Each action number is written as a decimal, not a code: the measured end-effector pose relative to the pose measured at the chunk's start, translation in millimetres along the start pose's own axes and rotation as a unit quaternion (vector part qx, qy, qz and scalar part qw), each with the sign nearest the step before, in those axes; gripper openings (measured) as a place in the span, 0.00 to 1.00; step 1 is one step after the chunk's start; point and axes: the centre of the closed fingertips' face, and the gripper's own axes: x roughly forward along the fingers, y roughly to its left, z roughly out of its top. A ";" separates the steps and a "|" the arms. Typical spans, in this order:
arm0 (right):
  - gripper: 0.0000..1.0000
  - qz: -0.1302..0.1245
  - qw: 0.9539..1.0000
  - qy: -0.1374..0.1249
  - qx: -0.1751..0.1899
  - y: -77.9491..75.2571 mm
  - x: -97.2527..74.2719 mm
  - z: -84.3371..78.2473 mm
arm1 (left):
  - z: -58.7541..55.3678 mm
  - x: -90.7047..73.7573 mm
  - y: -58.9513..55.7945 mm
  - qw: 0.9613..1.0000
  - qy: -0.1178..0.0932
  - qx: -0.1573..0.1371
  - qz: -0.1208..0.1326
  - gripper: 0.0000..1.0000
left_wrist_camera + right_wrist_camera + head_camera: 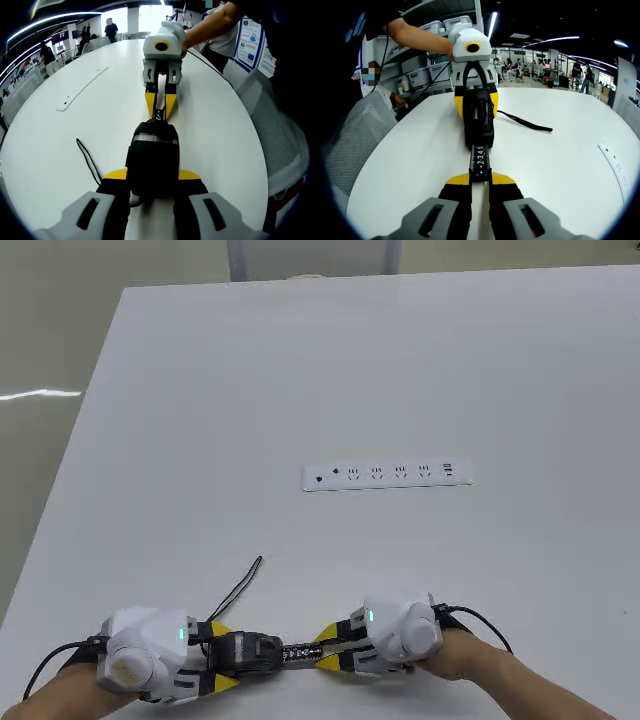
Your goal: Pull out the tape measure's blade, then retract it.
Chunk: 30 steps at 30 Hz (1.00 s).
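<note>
Power strip well beyond tape measure

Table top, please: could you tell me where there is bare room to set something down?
The table is bare from the power strip to its far edge. Another free band lies between the power strip and the grippers, right of the strap. Crowded: the near edge, where left gripper, tape measure, blade and right gripper line up.
</note>
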 end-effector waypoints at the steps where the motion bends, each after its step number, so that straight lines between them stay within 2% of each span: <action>1: 0.10 -0.001 1.000 0.001 0.000 -0.5 -0.3 -0.8 | 0.1 0.1 0.0 1.000 0.000 0.000 0.000 0.29; 30: 0.10 0.001 1.000 0.000 0.002 -1.8 -16.9 -11.3 | 0.3 1.1 0.4 1.000 0.002 -0.002 -0.001 0.29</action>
